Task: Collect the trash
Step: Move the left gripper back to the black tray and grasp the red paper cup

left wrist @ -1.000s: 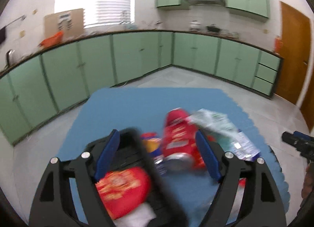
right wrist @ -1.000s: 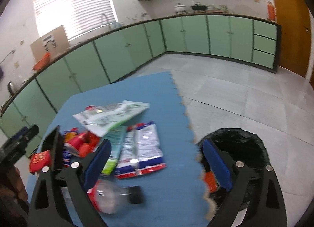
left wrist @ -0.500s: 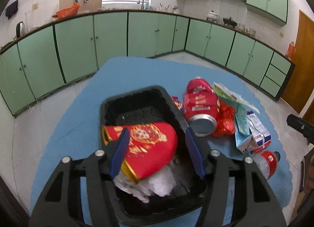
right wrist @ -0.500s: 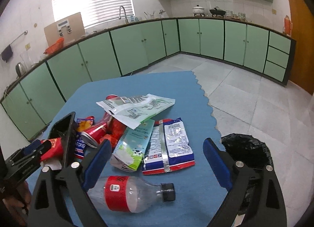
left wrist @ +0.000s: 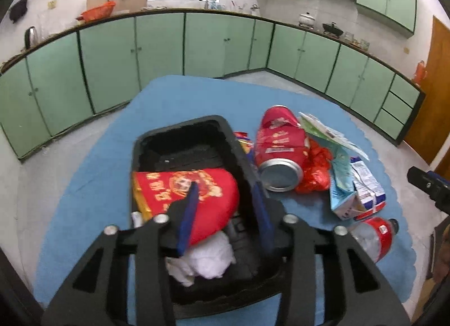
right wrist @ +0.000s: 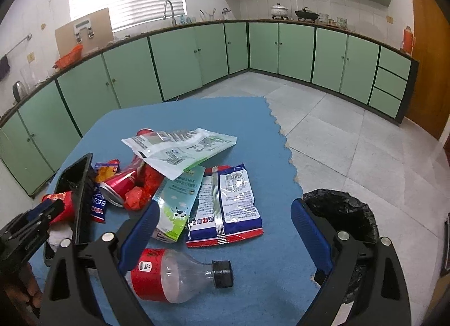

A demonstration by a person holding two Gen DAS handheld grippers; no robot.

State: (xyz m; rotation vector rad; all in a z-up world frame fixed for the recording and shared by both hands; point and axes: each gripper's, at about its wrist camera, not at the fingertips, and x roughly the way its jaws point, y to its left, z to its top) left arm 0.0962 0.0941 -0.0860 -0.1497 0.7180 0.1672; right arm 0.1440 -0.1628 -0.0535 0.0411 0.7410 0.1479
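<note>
Set narrow on the left gripper (left wrist: 224,185), one finger over the red packet (left wrist: 174,185) inside the black tray (left wrist: 180,129), the other outside its right wall, likely to pinch that wall and lift the tray with its contents; impossible to tell whether clamped. Spread wide on the right gripper (right wrist: 225,206), poised above the plastic bottle (right wrist: 174,275), probably for a grab. Lay on its side on the near blue mat (right wrist: 197,112), long axis left to right, cap pointing right toward the lined bin (right wrist: 346,213).

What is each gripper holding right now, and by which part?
The left gripper is closing across the black tray's right wall, one finger inside over the red packet; a firm grip cannot be told. The right gripper is open, holding nothing.
</note>
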